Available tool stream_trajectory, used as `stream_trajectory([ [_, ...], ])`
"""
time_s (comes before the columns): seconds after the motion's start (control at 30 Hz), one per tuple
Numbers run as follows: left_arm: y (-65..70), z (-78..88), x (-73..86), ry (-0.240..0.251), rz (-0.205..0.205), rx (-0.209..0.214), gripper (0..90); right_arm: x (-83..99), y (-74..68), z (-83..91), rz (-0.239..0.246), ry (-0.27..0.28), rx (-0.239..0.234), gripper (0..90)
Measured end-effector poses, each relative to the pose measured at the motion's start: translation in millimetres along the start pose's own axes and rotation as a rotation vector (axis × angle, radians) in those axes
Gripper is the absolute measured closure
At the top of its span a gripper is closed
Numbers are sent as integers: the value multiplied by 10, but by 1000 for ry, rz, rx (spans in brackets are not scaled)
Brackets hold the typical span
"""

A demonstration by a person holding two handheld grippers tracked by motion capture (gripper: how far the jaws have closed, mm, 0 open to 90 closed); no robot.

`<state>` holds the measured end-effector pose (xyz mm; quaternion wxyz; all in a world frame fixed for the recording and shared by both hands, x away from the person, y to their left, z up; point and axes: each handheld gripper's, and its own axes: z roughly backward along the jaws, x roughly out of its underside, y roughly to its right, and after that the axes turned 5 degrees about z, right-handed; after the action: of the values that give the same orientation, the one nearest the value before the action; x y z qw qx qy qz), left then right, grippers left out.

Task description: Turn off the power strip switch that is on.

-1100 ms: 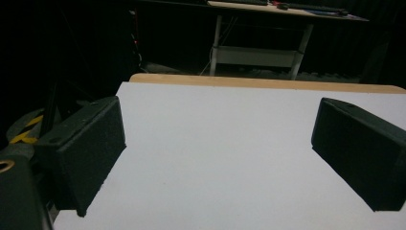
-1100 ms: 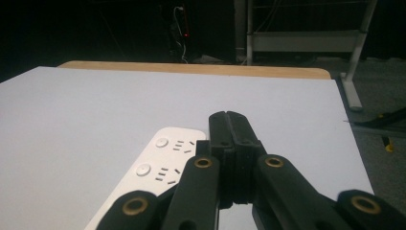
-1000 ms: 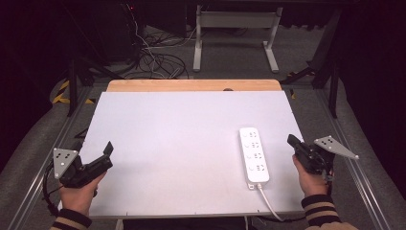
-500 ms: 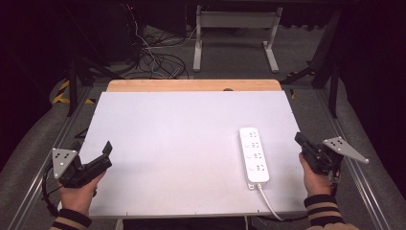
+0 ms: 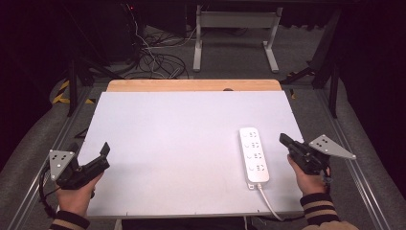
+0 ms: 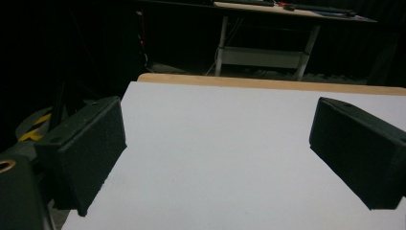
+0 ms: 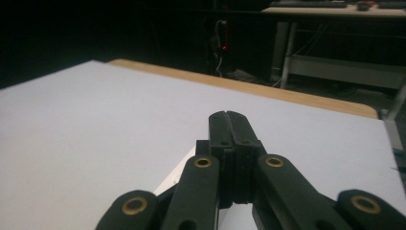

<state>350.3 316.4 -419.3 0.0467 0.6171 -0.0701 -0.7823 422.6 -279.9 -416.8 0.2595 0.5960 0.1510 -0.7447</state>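
A white power strip (image 5: 253, 154) lies lengthwise on the right part of the white table top (image 5: 182, 139), its cord (image 5: 268, 203) trailing off the front edge. My right gripper (image 5: 283, 140) is held just right of the strip, near the table's right edge. Its jaws are pressed together with nothing between them, as the right gripper view confirms (image 7: 227, 116). My left gripper (image 5: 89, 150) rests at the front left corner, far from the strip. There the jaws stand wide apart over bare table (image 6: 218, 120).
A wooden strip (image 5: 191, 85) borders the table's far edge. Beyond it on the floor are tangled cables (image 5: 153, 62) and a grey metal stand (image 5: 234, 28). Metal rails (image 5: 368, 191) run along both sides of the table.
My right gripper drifted out to the right, then came back left toward the power strip. The left gripper has stayed where it was.
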Motion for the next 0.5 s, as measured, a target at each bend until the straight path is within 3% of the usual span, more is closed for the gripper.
stream_trajectory([
  [0.17,-14,16,4,-1,1,-5,59,2,-93,-127,35,-43,-92,900],
  [0.2,-15,18,5,-1,1,-6,59,2,-93,-127,35,-43,-92,900],
  [0.23,-16,20,6,-2,1,-6,59,10,-117,-166,45,-67,-142,899],
  [0.3,-18,21,7,-3,1,-8,59,16,-131,-188,52,-82,-167,899],
  [0.33,-20,21,7,-5,0,-7,59,33,-171,-240,83,-142,-214,898],
  [0.37,-20,21,7,-5,0,-7,60,48,-201,-272,97,-170,-232,899],
  [0.4,-20,20,7,-5,0,-8,60,48,-201,-272,97,-170,-232,899],
  [0.47,-14,15,8,-5,2,-7,60,95,-292,-380,151,-268,-265,900],
  [0.5,-14,15,8,-5,2,-7,60,95,-292,-380,151,-268,-265,900],
])
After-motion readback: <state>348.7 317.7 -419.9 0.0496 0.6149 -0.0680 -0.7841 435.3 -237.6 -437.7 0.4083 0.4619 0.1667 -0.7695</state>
